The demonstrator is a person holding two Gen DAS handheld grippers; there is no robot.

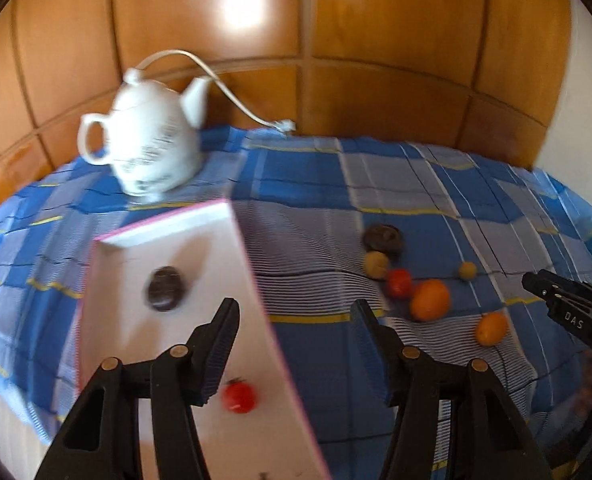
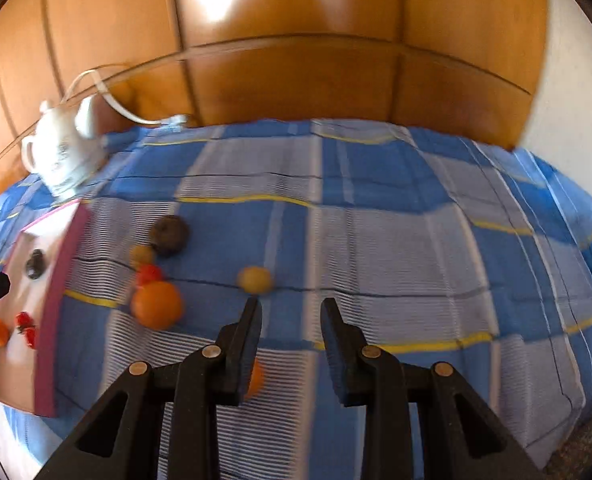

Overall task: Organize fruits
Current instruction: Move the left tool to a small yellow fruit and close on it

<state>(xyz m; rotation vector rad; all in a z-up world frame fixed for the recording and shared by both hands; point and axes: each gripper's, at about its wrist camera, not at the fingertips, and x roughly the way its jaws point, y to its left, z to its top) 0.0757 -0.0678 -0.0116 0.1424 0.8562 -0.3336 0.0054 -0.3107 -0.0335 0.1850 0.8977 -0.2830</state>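
Observation:
My left gripper [image 1: 296, 306] hangs open and empty over the right wall of a white box with pink edges [image 1: 251, 264]. In the box lie a dark fruit [image 1: 164, 288] and a red tomato [image 1: 239, 397]. On the checked cloth to the right lie a dark fruit [image 1: 383, 238], a yellowish fruit [image 1: 376, 265], a tomato [image 1: 400, 283], a large orange [image 1: 430, 300] and two small fruits [image 1: 467, 270] [image 1: 491, 328]. My right gripper [image 2: 291, 304] is over the cloth with a narrow gap and nothing between its fingers. A yellow fruit [image 2: 254, 279] lies just beyond its tips. An orange fruit [image 2: 256, 380] is half hidden behind its left finger.
A white teapot [image 1: 147, 140] stands at the back left with a white cable [image 1: 235, 96] behind it. A wood-panelled wall [image 1: 376, 40] closes the back. The blue checked cloth [image 2: 416, 240] drops off at the right and front edges.

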